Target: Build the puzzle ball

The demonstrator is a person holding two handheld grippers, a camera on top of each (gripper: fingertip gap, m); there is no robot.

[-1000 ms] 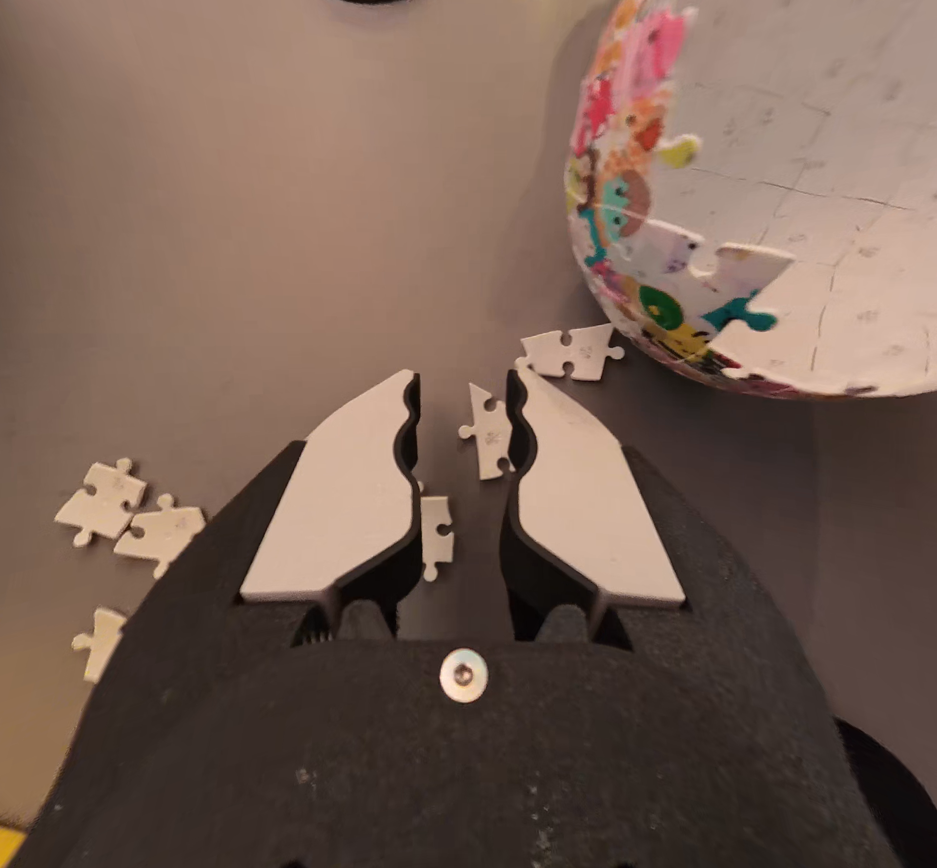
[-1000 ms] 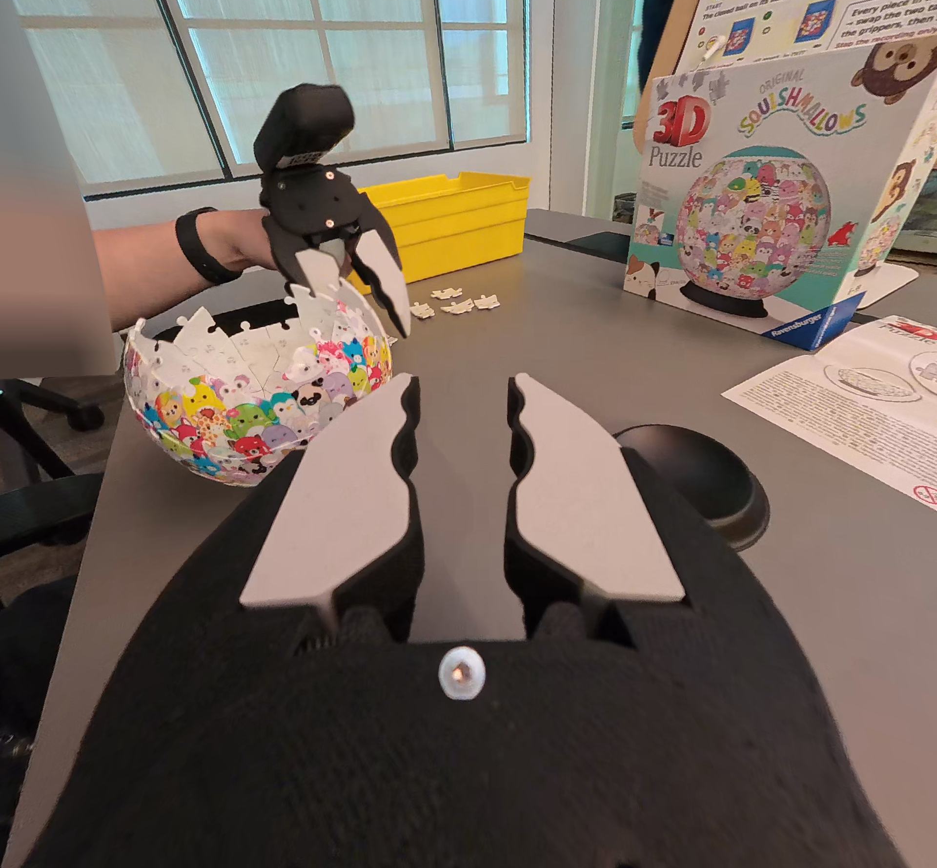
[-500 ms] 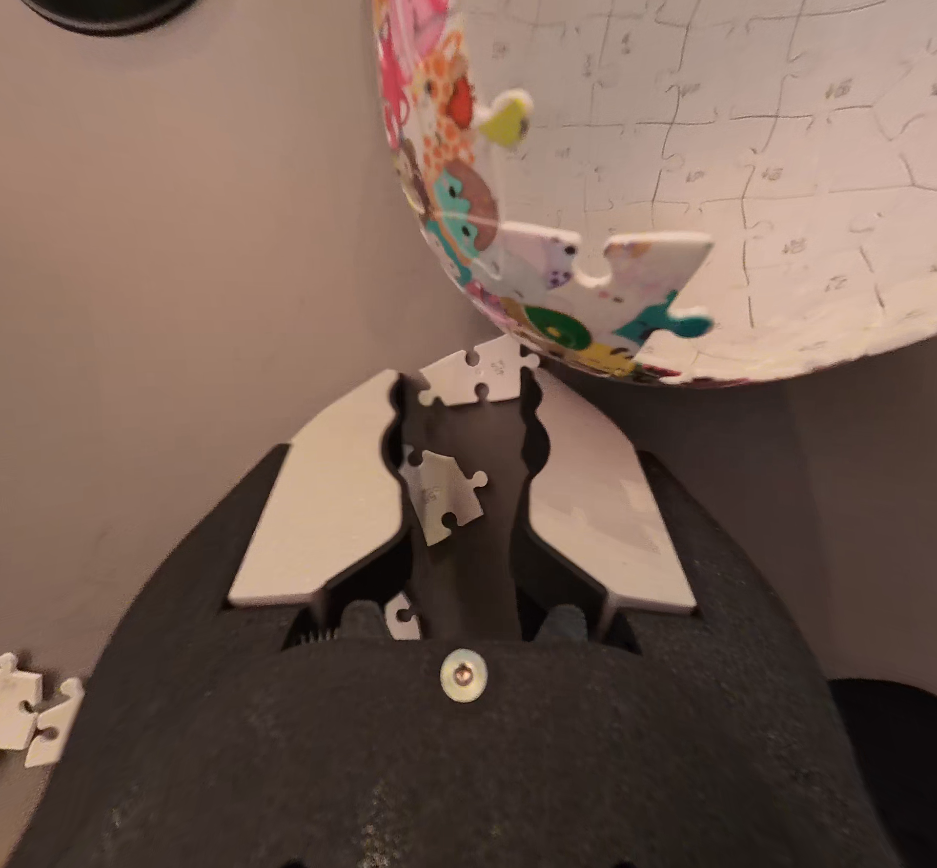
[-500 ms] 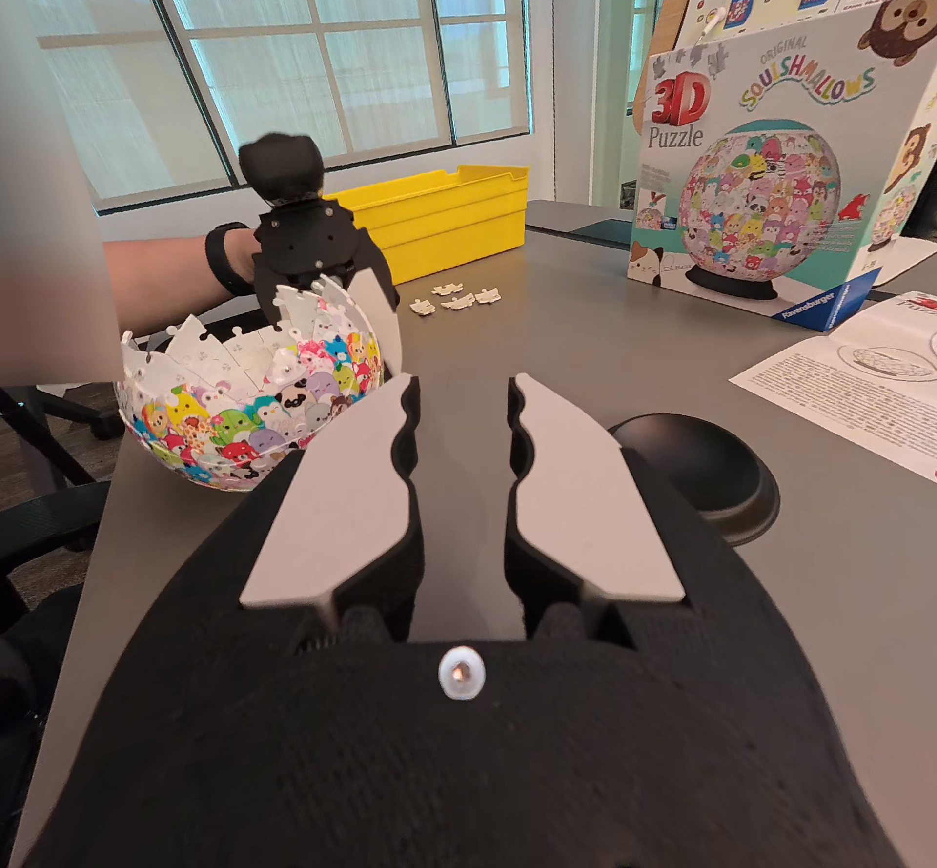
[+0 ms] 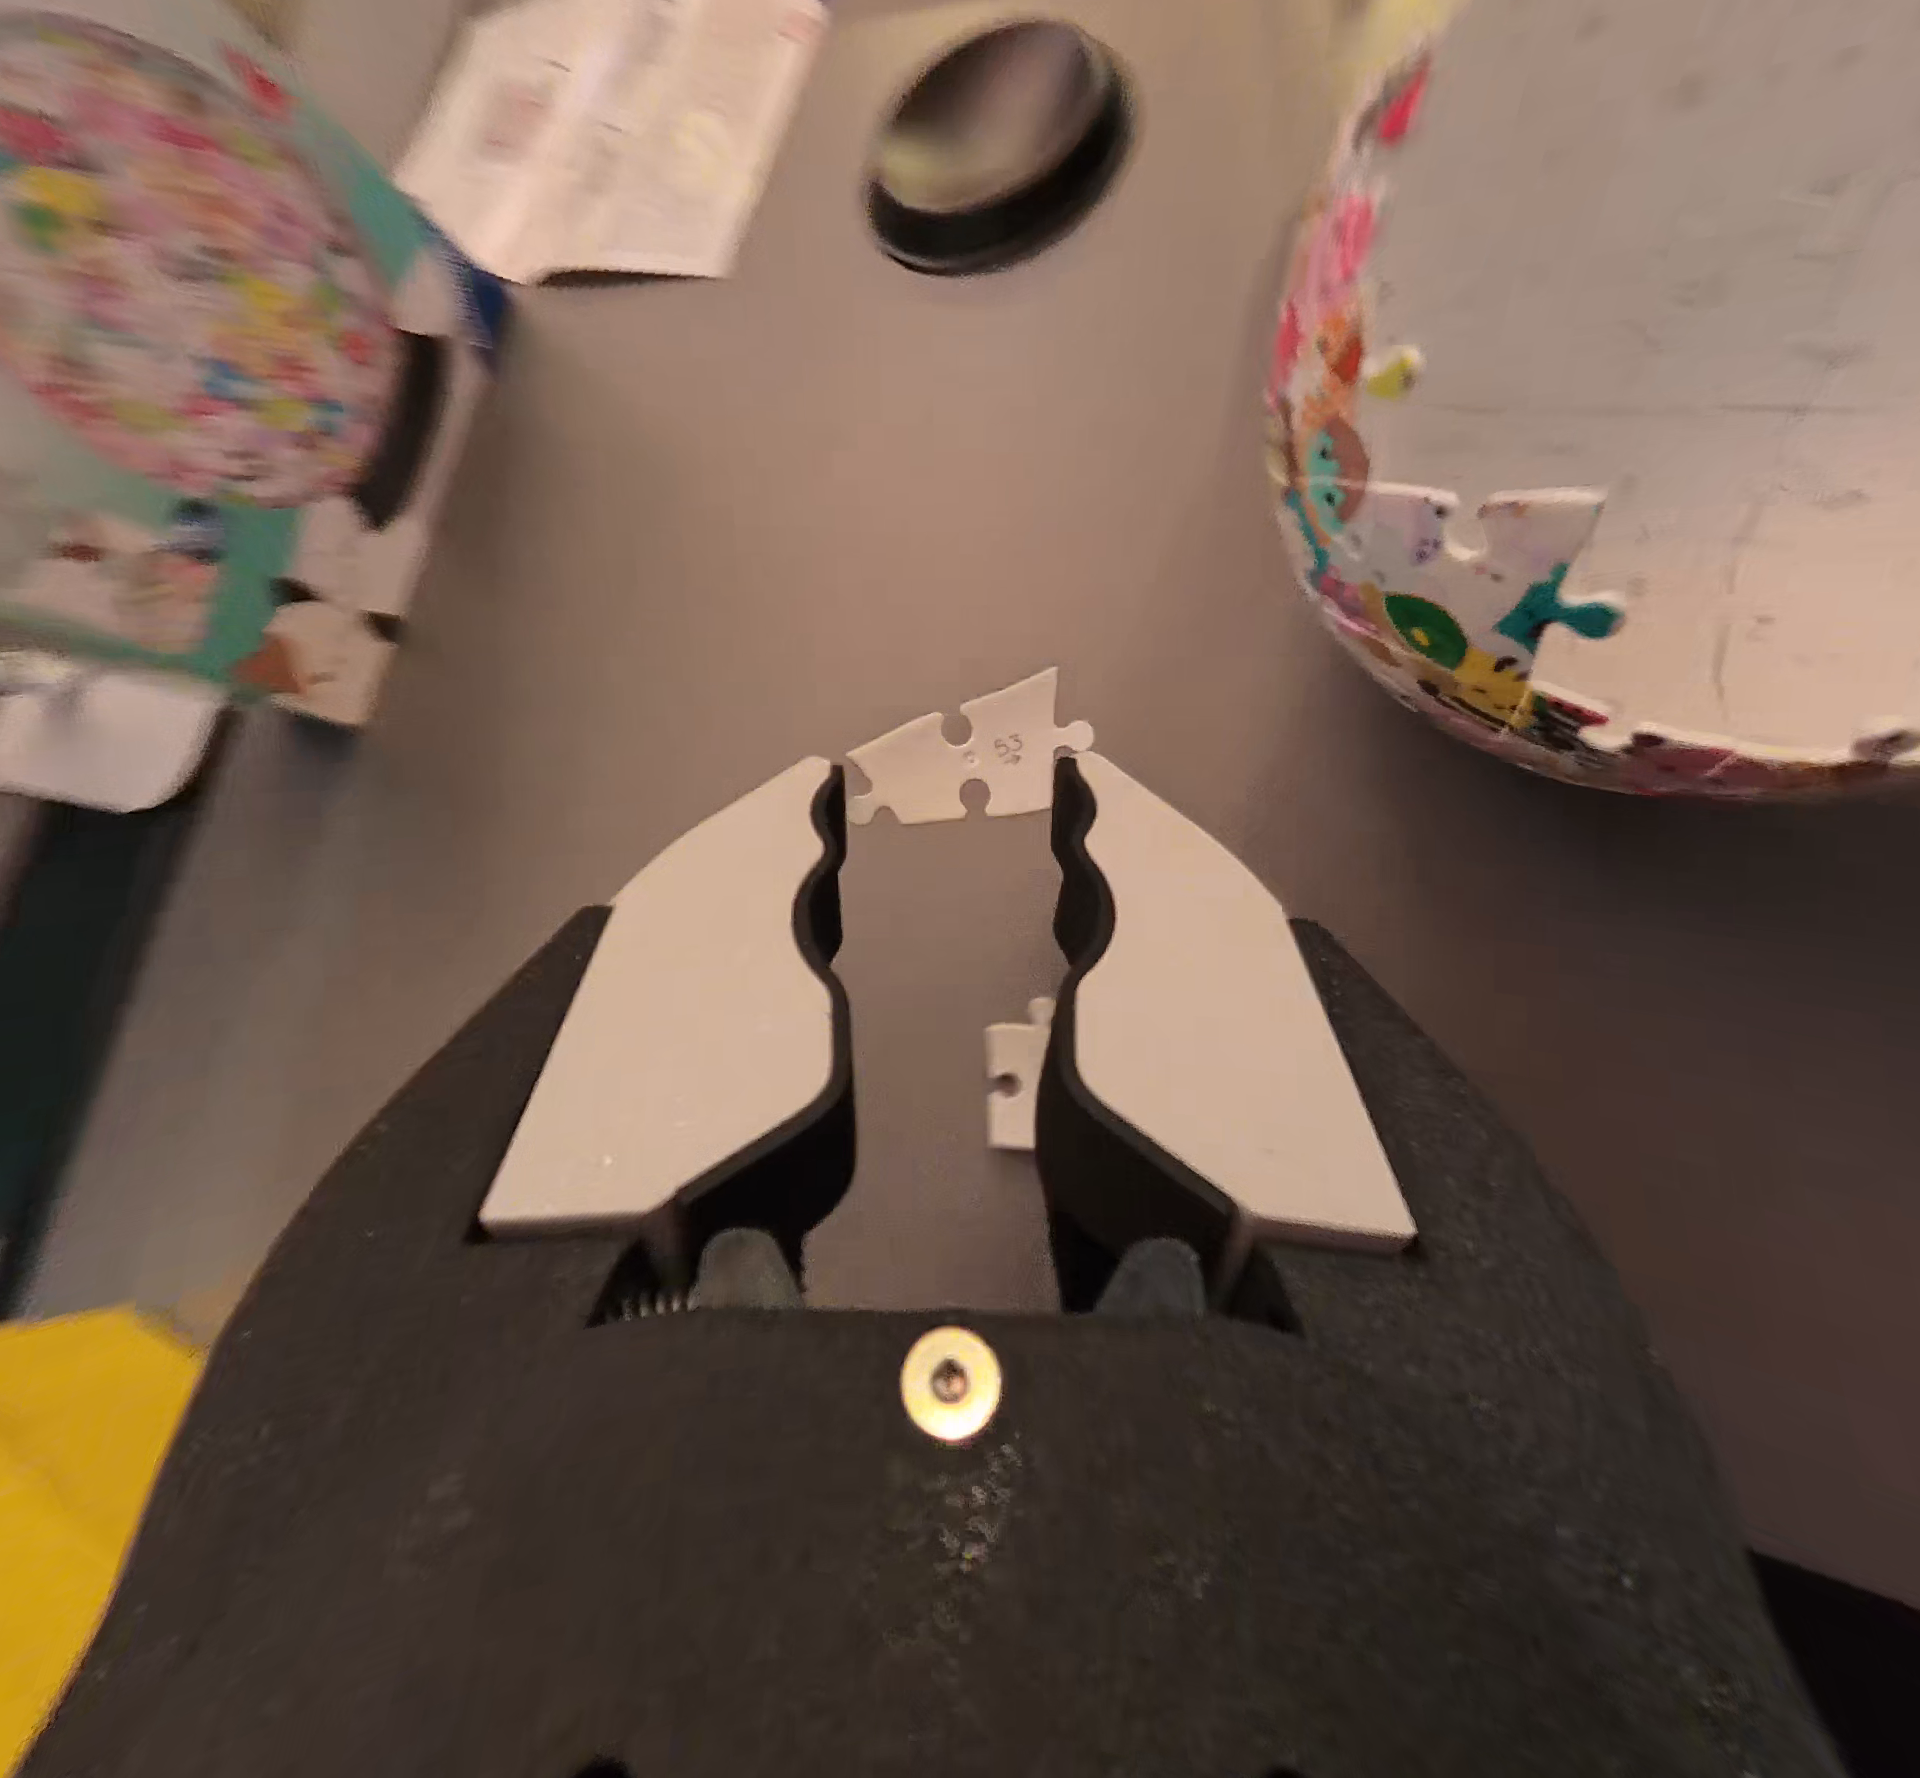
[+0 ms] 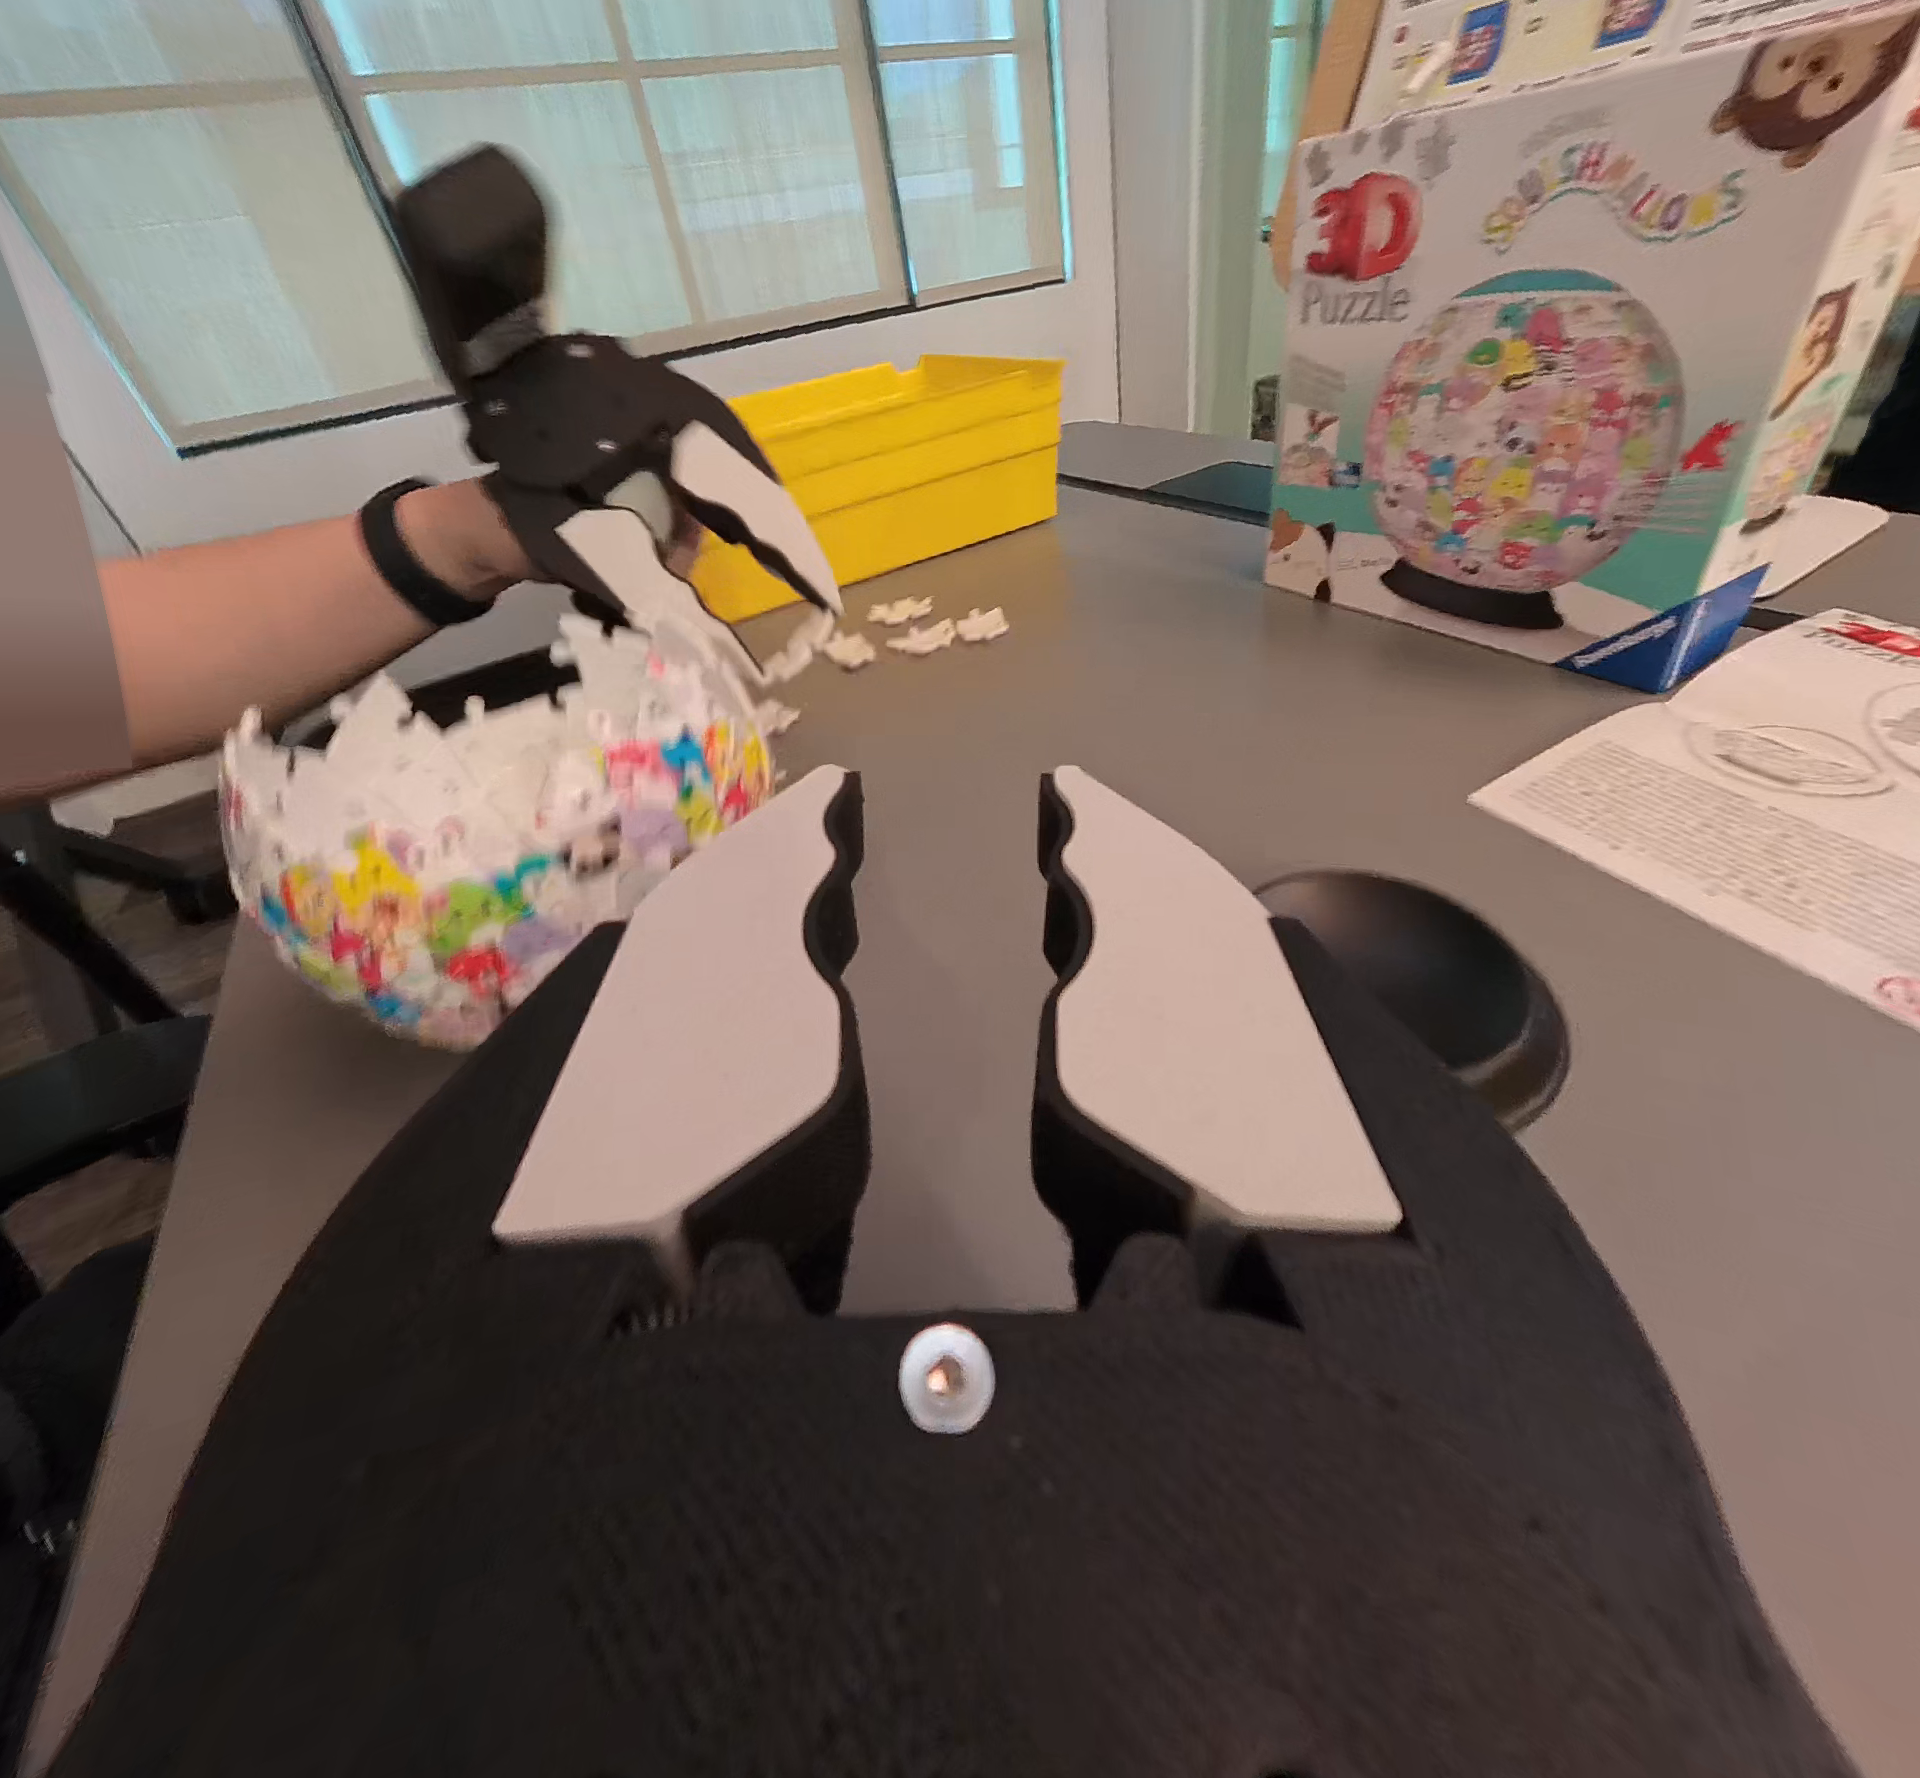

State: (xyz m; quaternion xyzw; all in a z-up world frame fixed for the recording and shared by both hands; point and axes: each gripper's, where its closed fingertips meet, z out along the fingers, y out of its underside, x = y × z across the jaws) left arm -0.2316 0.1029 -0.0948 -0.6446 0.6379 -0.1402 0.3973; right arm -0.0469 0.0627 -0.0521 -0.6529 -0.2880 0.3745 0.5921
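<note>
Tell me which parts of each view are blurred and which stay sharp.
Left wrist view: the puzzle box and leaflet at the top are smeared by motion, while the left gripper and the joined pieces at its tips are crisp. Right wrist view: the right gripper is sharp; the half ball is blurred.

You have two hand-held grippers, the left [image 5: 951, 778] and the right [image 6: 948, 793], one half-built puzzle ball [image 6: 468, 855], one puzzle box [image 6: 1579, 378], one black stand [image 6: 1444, 990], one yellow tray [image 6: 914, 471].

Print on box [image 6: 1558, 357] (wording withheld)
</note>
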